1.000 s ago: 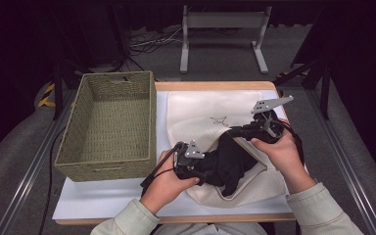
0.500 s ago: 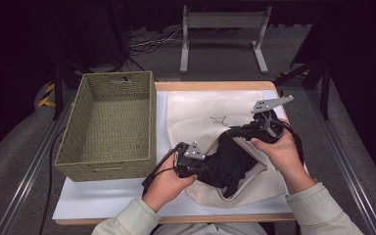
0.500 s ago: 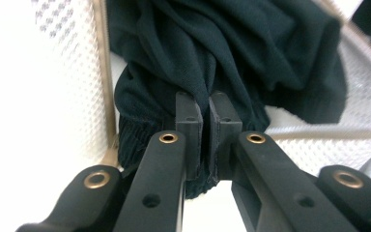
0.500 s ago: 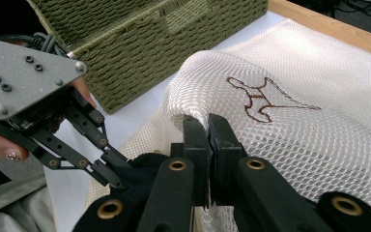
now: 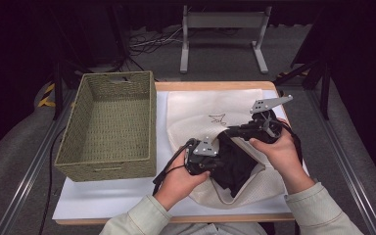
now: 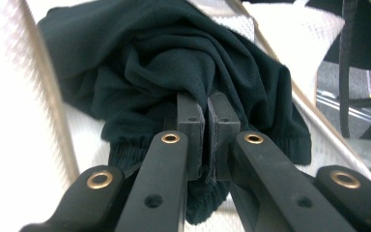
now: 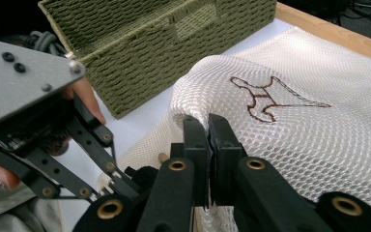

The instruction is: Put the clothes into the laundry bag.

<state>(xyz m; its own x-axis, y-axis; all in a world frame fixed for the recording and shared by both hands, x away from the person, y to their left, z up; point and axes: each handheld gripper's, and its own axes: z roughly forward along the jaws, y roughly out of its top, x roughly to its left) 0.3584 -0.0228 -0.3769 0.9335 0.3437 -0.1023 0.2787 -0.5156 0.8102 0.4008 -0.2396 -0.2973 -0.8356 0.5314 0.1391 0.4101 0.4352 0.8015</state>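
Pinching a fold of the dark green, crumpled cloth garment (image 6: 174, 63), the left gripper (image 6: 207, 125) has just closed its jaws on the fabric. That garment lies in the mouth of the white mesh bag (image 5: 210, 110) on the table, beside the woven olive basket (image 5: 110, 122). Clamped shut, the right gripper (image 7: 207, 140) holds the bag's upper edge lifted.

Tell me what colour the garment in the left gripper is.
Very dark, near black, garment; the left gripper view shows it best.
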